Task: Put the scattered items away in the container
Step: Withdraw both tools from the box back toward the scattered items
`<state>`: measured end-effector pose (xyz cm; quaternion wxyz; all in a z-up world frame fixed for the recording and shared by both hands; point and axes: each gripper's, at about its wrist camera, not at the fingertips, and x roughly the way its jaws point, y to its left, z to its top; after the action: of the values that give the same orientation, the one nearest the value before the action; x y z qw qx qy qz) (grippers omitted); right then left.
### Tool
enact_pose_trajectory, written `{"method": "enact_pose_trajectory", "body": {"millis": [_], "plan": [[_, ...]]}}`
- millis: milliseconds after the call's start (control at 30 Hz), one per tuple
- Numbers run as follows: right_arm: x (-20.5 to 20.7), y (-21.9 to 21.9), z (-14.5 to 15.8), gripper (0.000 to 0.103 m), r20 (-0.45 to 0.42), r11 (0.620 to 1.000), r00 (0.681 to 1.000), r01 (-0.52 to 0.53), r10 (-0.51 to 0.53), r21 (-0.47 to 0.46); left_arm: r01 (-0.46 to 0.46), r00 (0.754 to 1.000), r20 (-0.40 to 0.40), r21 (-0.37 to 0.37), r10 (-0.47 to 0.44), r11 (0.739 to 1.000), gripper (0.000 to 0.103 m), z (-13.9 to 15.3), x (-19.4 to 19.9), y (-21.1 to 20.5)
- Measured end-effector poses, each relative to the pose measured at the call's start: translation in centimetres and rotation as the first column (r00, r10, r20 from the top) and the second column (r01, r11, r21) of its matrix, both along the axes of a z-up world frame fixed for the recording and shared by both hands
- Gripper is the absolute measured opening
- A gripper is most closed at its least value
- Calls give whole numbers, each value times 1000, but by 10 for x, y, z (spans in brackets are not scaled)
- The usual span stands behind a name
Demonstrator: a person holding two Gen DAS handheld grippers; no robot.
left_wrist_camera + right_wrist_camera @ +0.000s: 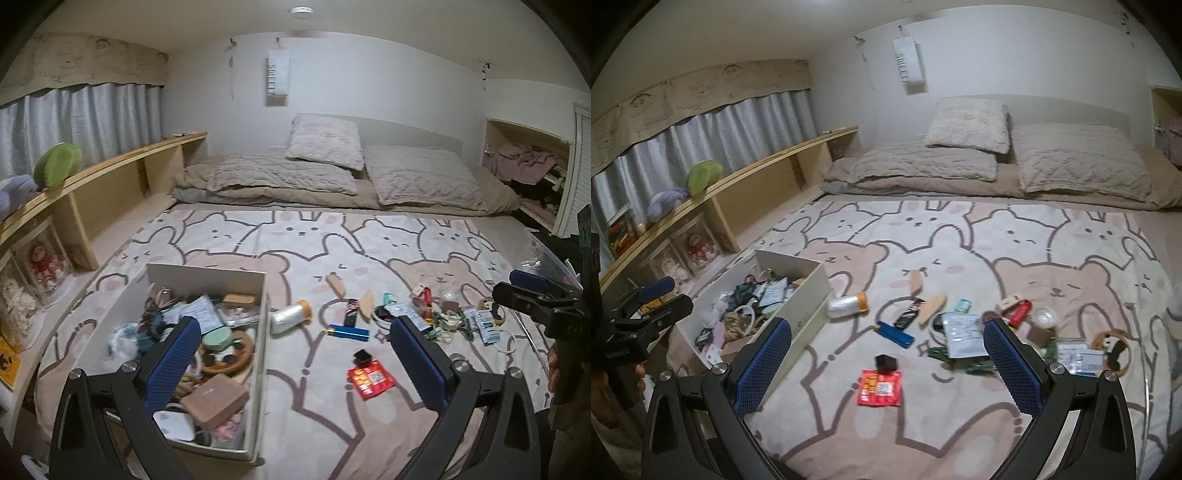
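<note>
A white box stands on the bed, crammed with small items. Loose things lie to its right: a silvery bottle with an orange cap, a blue lighter, a small black cube, a red packet, wooden pieces and a heap of packets. My left gripper is open, hovering over the box's right wall. My right gripper is open above the lighter and cube. Neither holds anything.
The bed has a bunny-print blanket, with pillows at the far end. A wooden shelf with plush toys runs along the left. A closet opening is at the far right.
</note>
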<state>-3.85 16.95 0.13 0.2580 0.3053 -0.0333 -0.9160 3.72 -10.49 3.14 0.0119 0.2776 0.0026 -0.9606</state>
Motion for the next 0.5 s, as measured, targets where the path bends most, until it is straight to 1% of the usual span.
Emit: {"method": "enact_pose_trajectory", "body": {"millis": [167,267,400,500], "plan": [[-3,23,-2,103,-6,999,999,39,-39,8,21,1000,3,-8,-21,1000,103,-3,-9,20],[-4,36,-3,103,-9,998,998,63,-63,15,27,1000,-11,-30,-27,999,103,-4,-12,31],[-5,51,-6,103,-8,996,996,91,-90,21,54,998,-11,-6,-54,999,103,-5,-19,40],[-5,63,-10,103,-3,994,994,108,-108,21,58,998,-14,-4,-58,998,103,-6,-24,47]]}}
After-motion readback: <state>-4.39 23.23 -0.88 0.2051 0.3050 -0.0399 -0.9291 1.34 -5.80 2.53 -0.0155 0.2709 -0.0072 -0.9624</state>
